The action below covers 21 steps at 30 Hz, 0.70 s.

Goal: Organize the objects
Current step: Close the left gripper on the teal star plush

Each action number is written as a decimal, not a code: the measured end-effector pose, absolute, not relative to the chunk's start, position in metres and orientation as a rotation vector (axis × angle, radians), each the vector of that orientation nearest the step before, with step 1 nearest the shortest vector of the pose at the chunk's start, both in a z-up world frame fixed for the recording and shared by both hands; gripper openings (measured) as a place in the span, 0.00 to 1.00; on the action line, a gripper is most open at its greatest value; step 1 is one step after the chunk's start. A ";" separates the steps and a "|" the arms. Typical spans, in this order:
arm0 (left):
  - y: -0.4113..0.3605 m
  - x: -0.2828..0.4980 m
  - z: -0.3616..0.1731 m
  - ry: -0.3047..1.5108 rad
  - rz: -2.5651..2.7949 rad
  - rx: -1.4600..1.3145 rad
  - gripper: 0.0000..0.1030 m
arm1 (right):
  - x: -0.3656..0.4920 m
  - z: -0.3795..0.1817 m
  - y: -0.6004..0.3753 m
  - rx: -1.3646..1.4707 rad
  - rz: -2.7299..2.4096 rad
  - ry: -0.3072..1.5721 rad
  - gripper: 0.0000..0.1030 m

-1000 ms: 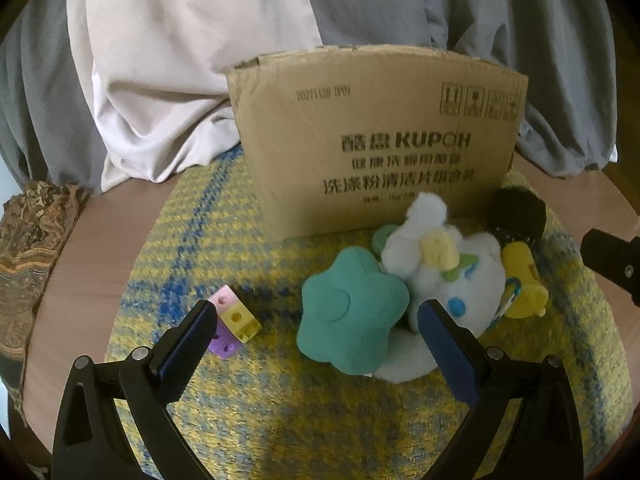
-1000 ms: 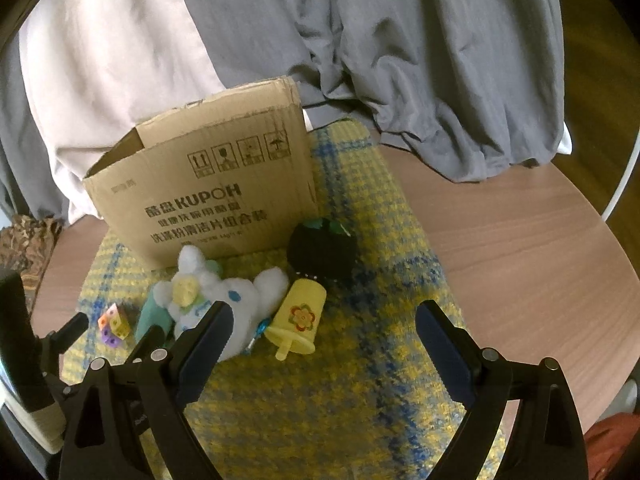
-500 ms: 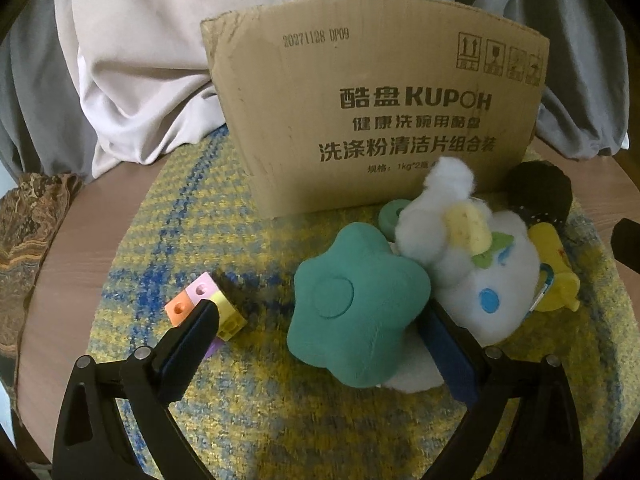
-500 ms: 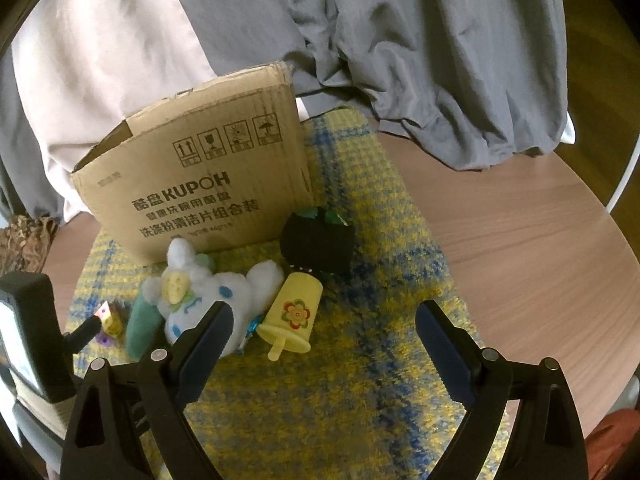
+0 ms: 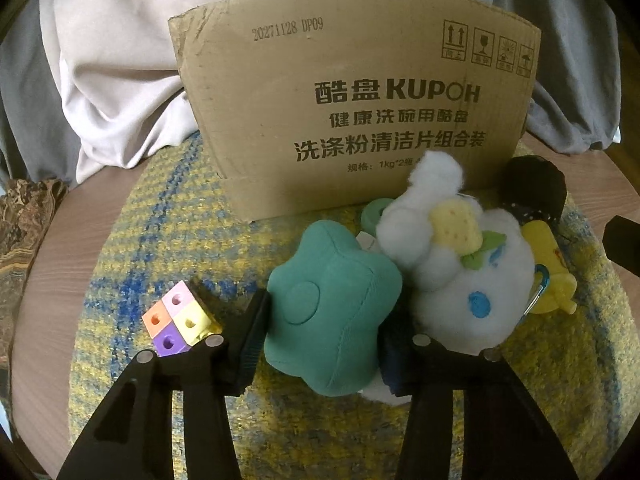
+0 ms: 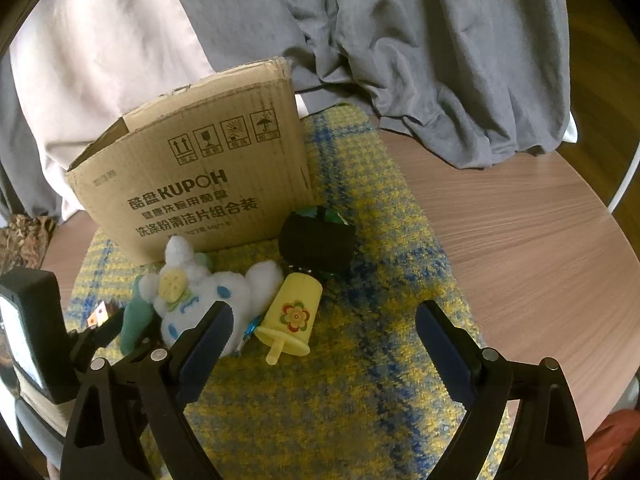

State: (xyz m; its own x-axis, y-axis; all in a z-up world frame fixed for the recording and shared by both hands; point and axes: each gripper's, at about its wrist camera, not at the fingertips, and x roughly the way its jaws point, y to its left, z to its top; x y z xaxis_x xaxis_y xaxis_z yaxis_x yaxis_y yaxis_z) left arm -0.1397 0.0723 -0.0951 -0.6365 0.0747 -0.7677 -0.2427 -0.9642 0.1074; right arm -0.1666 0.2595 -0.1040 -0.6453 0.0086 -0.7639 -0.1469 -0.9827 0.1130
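Note:
In the left wrist view my left gripper has its jaws closed against both sides of a green star plush that lies on the yellow-and-blue mat. A white plush leans on the star's right side. A coloured cube block lies just left of the left finger. A yellow popsicle toy and a black round toy lie near the cardboard box. My right gripper is open and empty above the mat, in front of the popsicle toy.
The open-topped box stands on the mat's far side. Grey and white cloth hangs behind it. The round wooden table shows bare wood right of the mat. A patterned cloth lies at the left edge.
My left gripper moved forward and down over the green star plush and its jaws closed onto it. My right gripper stayed open and shifted only slightly.

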 end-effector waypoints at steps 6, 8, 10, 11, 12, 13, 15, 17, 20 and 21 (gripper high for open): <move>0.068 -0.135 -0.091 0.297 2.688 -1.232 0.41 | -0.167 -0.104 0.260 -1.282 2.760 0.256 0.90; 0.065 -0.133 -0.088 0.277 2.701 -1.225 0.41 | -0.166 -0.105 0.260 -1.289 2.760 0.258 0.90; 0.062 -0.128 -0.085 0.252 2.715 -1.213 0.41 | -0.165 -0.106 0.260 -1.303 2.761 0.245 0.90; 0.060 -0.125 -0.083 0.242 2.720 -1.205 0.41 | -0.165 -0.108 0.257 -1.319 2.759 0.225 0.90; 0.059 -0.122 -0.083 0.233 2.724 -1.201 0.41 | -0.165 -0.109 0.256 -1.330 2.759 0.214 0.90; 0.058 -0.120 -0.083 0.225 2.725 -1.199 0.41 | -0.165 -0.111 0.254 -1.341 2.757 0.199 0.90; 0.054 -0.117 -0.083 0.208 2.727 -1.200 0.41 | -0.165 -0.114 0.251 -1.353 2.753 0.177 0.90; 0.050 -0.113 -0.083 0.193 2.731 -1.202 0.41 | -0.166 -0.117 0.249 -1.360 2.746 0.169 0.90; 0.046 -0.109 -0.084 0.181 2.737 -1.209 0.41 | -0.168 -0.125 0.248 -1.370 2.728 0.175 0.90; 0.044 -0.109 -0.085 0.172 2.736 -1.214 0.41 | -0.169 -0.128 0.249 -1.381 2.719 0.186 0.90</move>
